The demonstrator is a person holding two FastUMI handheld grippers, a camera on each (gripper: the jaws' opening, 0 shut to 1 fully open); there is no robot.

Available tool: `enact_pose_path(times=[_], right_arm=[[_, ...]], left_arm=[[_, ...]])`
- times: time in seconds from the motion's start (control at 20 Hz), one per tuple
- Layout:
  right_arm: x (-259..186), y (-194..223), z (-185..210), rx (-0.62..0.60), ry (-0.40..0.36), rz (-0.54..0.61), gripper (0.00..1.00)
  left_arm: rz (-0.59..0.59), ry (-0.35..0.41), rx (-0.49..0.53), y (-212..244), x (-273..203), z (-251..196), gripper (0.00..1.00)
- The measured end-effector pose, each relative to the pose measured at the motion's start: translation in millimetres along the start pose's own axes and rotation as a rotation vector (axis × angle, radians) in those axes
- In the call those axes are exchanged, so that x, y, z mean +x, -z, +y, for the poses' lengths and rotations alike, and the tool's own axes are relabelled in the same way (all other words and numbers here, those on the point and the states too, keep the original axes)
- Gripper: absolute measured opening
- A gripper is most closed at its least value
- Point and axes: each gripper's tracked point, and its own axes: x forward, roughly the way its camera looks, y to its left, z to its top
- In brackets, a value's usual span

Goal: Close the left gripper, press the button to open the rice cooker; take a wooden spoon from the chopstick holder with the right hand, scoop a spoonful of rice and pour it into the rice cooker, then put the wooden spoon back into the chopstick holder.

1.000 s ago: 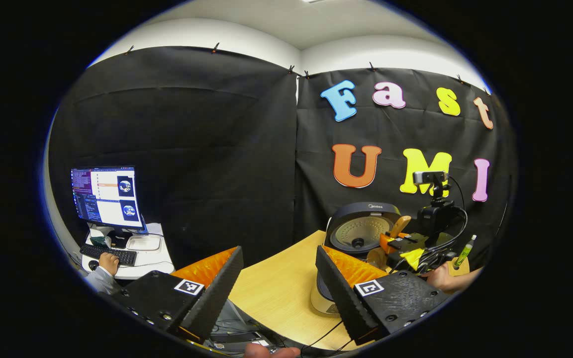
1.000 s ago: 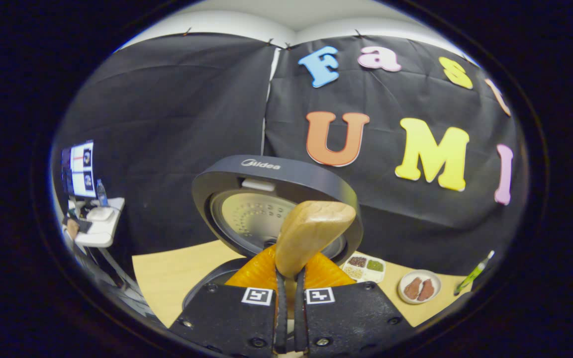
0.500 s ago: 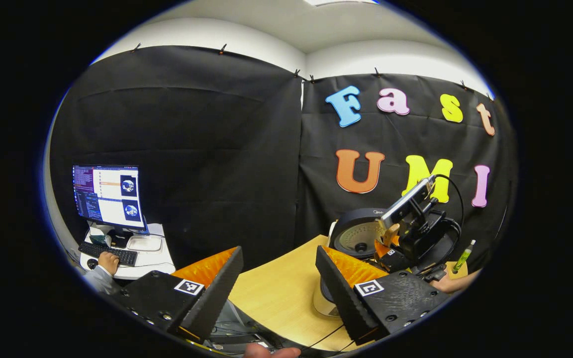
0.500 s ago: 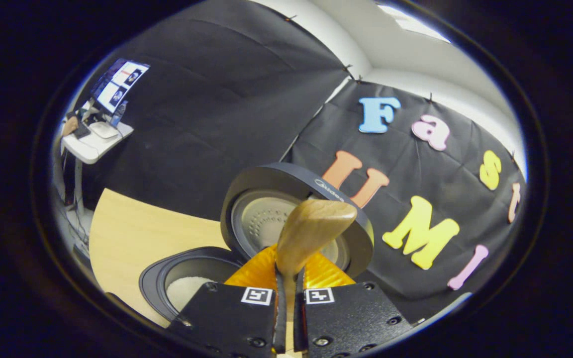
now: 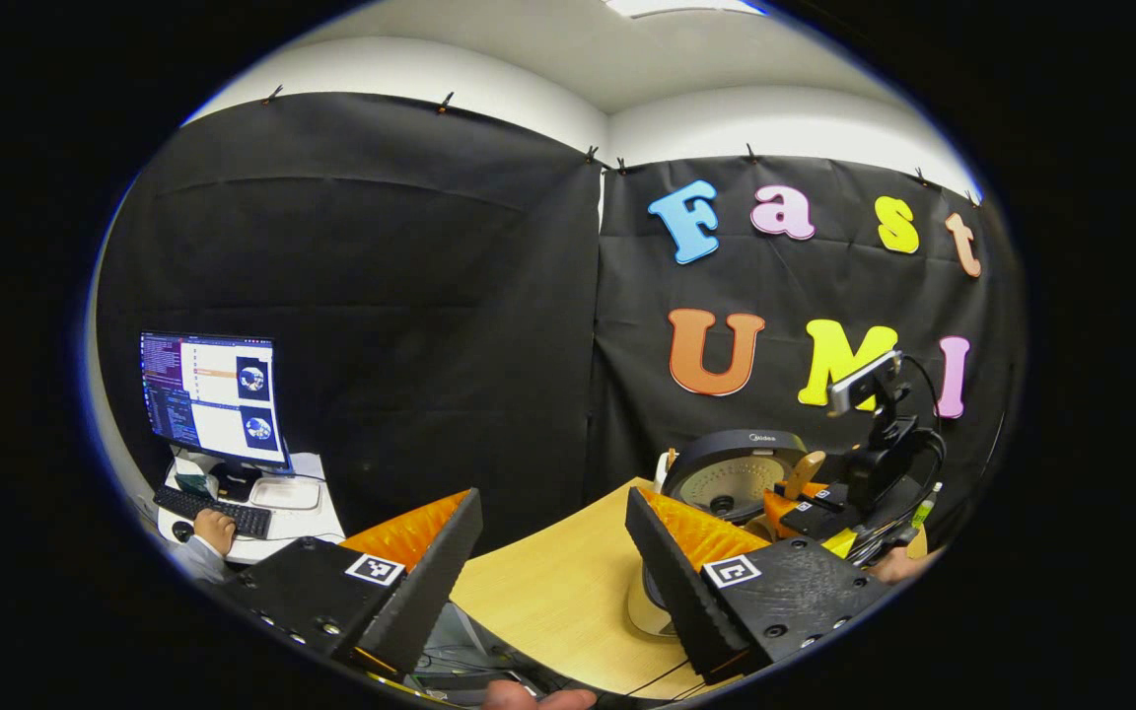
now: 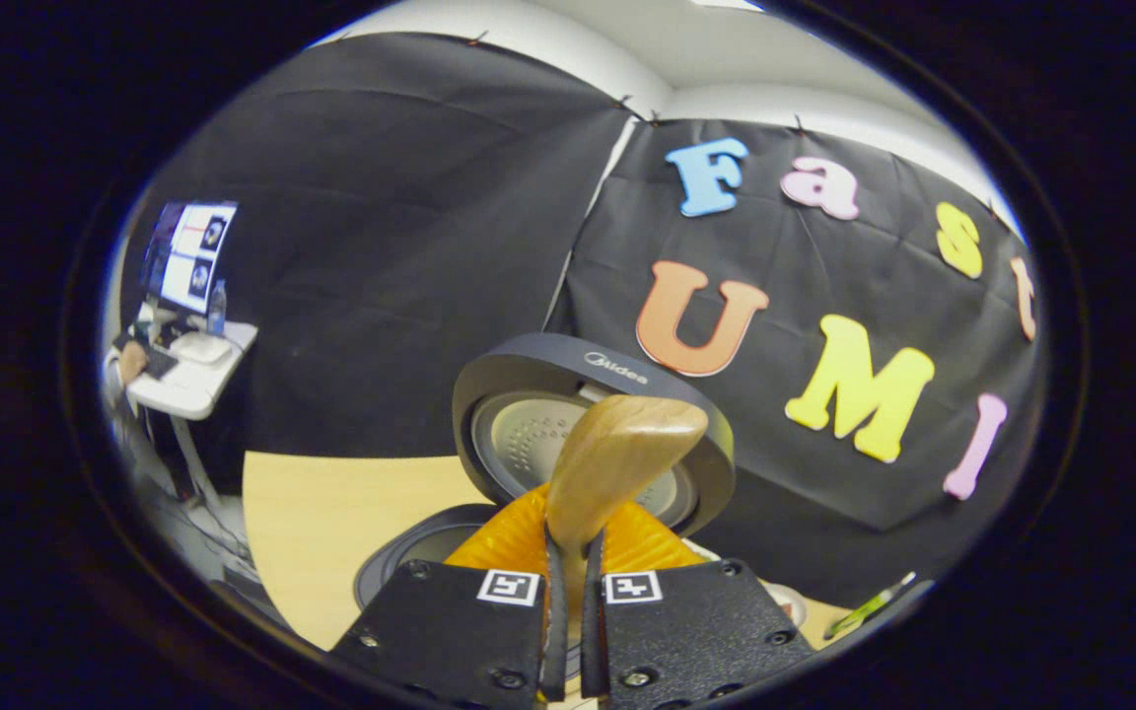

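We saw the right claw [image 6: 573, 552] clamped on the wooden spoon [image 6: 617, 463] above the open rice cooker [image 6: 593, 434]; the left claw [image 5: 553, 552] gaped wide. Any tilt could spill rice onto the worktop [image 6: 331, 513], we judged.

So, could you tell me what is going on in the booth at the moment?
A person is working at a rice cooker with a handheld gripper in each hand. The cooker stands on the wooden table with its lid up. The right gripper is shut on a wooden spoon, holding its bowl in front of the raised lid. The left gripper waits off to the side, fingers apart and holding nothing. Another person's hand rests at a keyboard in the background.
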Motion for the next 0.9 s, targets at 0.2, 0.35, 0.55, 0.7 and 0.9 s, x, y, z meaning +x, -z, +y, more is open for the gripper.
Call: enact_pose_path(times=[0.2, 0.35, 0.55, 0.7, 0.9], right_arm=[[-24.2, -18.1, -21.8, 0.211, 0.000, -0.002, 0.11], [-51.5, -33.7, -51.2, 0.369, 0.007, -0.018, 0.11], [-105.0, -36.0, -109.3, 0.492, 0.080, -0.026, 0.11], [-146.7, -26.6, -165.4, 0.539, 0.190, -0.052, 0.11], [-208.6, 7.9, -240.0, 0.581, 0.369, -0.041, 0.11]], left_arm=[[0.001, 0.053, 0.002, -2.4, 14.0, -17.5, 0.95], [-0.007, 0.097, 0.004, -5.2, 23.5, -37.1, 0.95], [-0.015, 0.186, 0.003, -7.3, 34.4, -84.1, 0.95], [-0.019, 0.274, 0.013, -6.4, 36.6, -126.2, 0.95], [-0.013, 0.383, 0.012, -0.8, 30.5, -175.1, 0.95]])
